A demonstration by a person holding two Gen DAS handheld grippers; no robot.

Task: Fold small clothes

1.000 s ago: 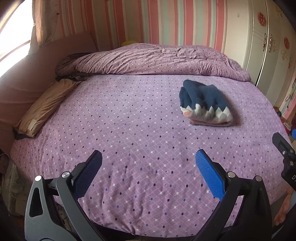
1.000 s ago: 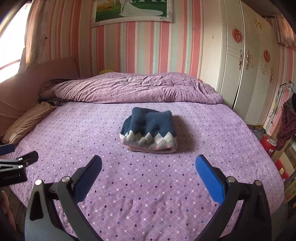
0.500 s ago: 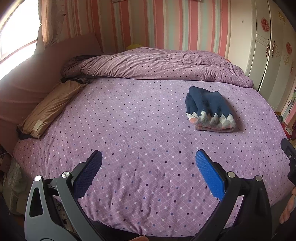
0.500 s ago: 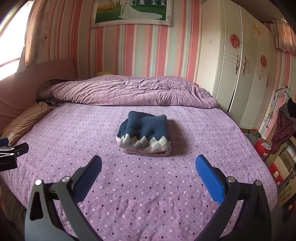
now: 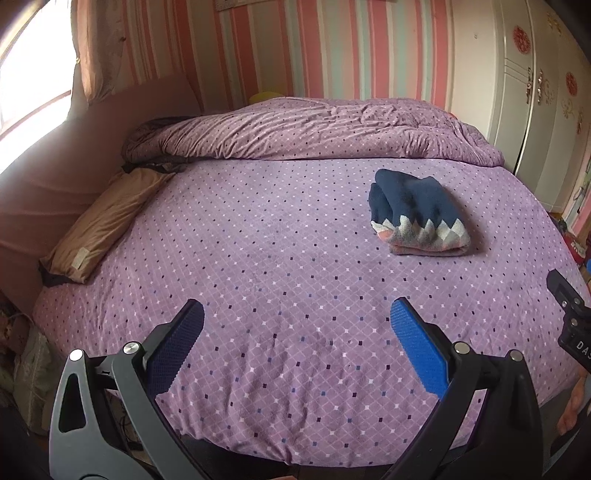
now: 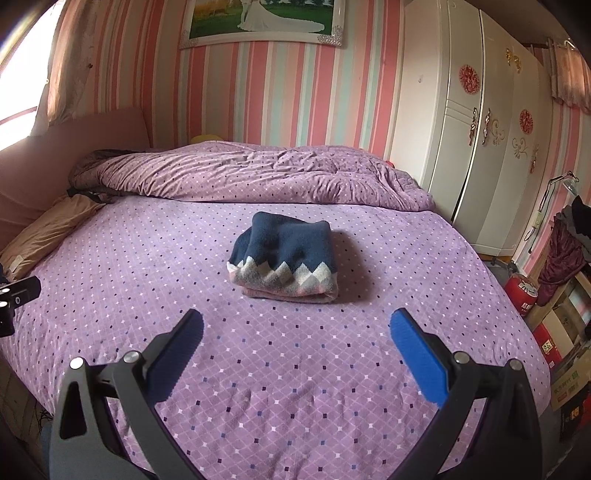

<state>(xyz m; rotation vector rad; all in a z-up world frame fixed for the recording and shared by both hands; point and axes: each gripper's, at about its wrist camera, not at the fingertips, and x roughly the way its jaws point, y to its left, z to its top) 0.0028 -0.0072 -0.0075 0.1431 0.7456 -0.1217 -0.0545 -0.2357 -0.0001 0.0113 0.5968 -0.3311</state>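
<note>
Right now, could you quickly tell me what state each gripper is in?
Left gripper: open, holding nothing.
Right gripper: open, holding nothing; the folded sweater lies apart on the bed.

A home bedroom. Wide bed (image 6: 295, 387) under a purple dotted sheet, matching quilt (image 6: 251, 177) bunched along its far side, tan pillow (image 5: 99, 225) against a padded pink headboard (image 5: 74, 147). Pink, white and pale green striped wallpaper (image 6: 277, 96) behind, with a framed wedding photo (image 6: 262, 18) hung above the bed. White wardrobe (image 6: 487, 147) with gilt handles and red paper cut-outs on the right. Curtained window (image 5: 33, 74) on the left. Boxes (image 6: 565, 369) and hanging clothes (image 6: 565, 251) by the wardrobe.
</note>
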